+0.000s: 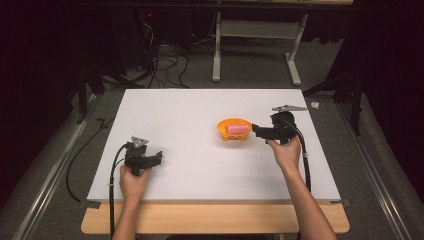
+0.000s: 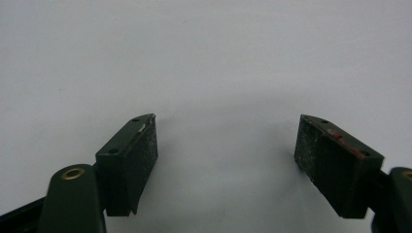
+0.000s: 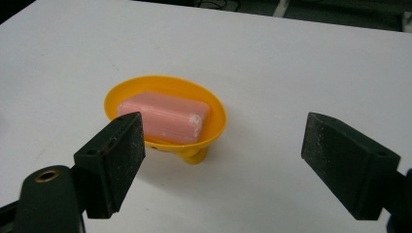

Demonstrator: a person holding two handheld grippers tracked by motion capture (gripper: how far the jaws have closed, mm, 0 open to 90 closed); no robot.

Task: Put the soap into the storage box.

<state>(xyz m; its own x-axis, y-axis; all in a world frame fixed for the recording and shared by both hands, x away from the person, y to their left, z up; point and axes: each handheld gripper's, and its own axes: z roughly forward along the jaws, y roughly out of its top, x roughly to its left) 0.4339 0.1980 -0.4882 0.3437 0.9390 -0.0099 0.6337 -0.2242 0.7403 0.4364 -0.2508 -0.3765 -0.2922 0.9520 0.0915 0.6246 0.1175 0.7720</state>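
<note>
Seen from above: a white table top (image 1: 200, 145) on a pale wooden base, with grey carpeted floor around it. Beyond the far edge, a tangle of black cables (image 1: 165, 65) at left and the white legs of a metal stand (image 1: 255, 50) in the middle, all against a dark room. Nothing lying between either gripper and the dish.

Right of centre on the table, a small orange soap dish (image 1: 234, 129) on a short foot, holding one pink bar of soap (image 1: 237, 129) laid flat inside. In the right gripper view, same dish (image 3: 165, 116) and soap (image 3: 165, 116) sitting just beyond the left jaw, not between the jaws.

Right gripper (image 1: 256, 130) held just right of the dish, pointing left at it, jaws wide apart and clamped on nothing, bare table between them (image 3: 223, 160).

Left gripper (image 1: 159, 157) near the left front of the table, well apart from the dish, jaws likewise spread wide over bare white surface (image 2: 226, 160), holding nothing.
</note>
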